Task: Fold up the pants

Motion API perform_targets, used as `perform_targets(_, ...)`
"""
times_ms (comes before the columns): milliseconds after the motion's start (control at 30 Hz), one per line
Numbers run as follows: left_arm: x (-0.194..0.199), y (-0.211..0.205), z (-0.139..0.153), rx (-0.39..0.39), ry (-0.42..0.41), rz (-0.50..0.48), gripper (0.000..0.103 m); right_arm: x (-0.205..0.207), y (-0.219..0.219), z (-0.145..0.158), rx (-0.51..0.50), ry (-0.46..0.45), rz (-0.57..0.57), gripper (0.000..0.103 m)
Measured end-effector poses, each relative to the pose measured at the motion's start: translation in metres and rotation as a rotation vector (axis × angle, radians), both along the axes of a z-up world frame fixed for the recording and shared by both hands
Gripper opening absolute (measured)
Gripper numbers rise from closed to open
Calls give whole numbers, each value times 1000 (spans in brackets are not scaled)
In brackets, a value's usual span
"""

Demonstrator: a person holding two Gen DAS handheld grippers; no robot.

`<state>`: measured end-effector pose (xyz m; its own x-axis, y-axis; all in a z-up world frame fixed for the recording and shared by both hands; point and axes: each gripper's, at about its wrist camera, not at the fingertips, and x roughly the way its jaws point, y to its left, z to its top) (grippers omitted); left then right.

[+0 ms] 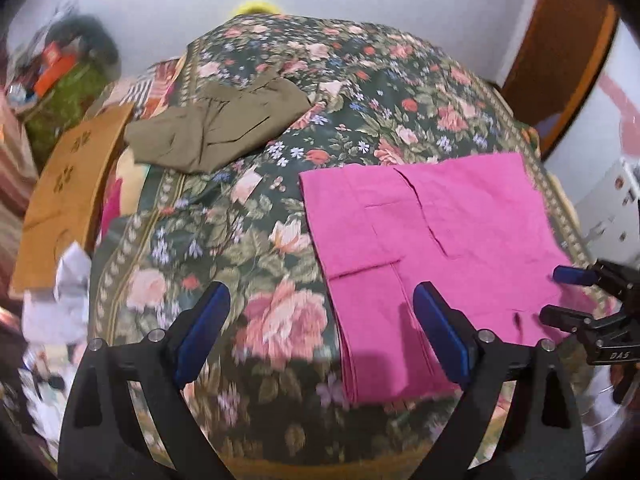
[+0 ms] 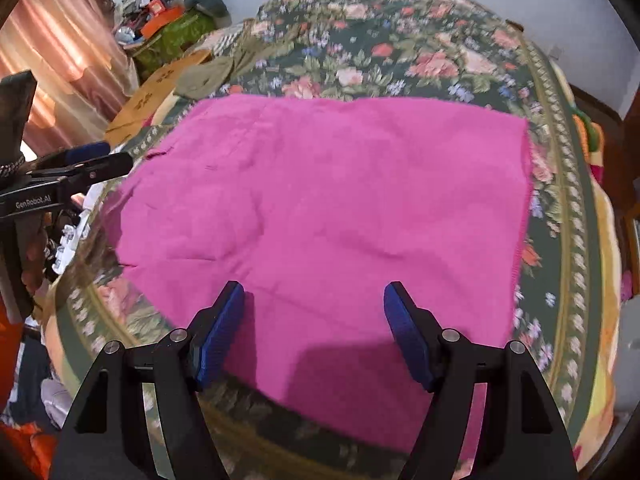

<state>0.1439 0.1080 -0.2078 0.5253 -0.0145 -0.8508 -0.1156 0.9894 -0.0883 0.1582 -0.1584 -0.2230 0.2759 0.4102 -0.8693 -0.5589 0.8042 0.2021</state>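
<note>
The pink pants point(image 2: 320, 216) lie folded flat on the floral bedspread point(image 1: 240, 216). The left gripper point(image 1: 320, 328) hangs wide open over their near-left edge, gripping nothing; the right gripper point(image 2: 314, 328) gapes empty above their near hem

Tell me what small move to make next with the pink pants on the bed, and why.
Probably lower both grippers onto the near edge of the pink pants and pinch it. The left gripper and the right gripper both stand open with nothing between the pads, and the pants lie flat on the floral bedspread, only partly folded.
</note>
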Motion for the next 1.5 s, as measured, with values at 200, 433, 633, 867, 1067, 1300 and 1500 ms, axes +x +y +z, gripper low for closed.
perform_targets(200,-26,9,-4,-249,63,53,94,-20,-3,28,69,-111,-39,69)
perform_targets(433,-41,-9,-18,-380,132,57,94,-19,13,6,62,-129,-42,69)
perform_targets(633,-42,-34,-22,-476,151,-19,94,-23,17,-21,16,-103,-11,69)
perform_targets(867,-25,-32,-36,-563,126,25,96,-24,12,-21,35,-90,14,69)
perform_targets(1067,-5,-21,-43,-583,78,69,94,-26,9,-22,63,-84,18,69)
perform_targets(1300,17,-14,-40,-415,78,142,29,-27,6,-23,85,-77,23,69)
perform_targets(1500,24,-17,-36,-345,54,106,19,-27,7,-22,79,-73,25,69)
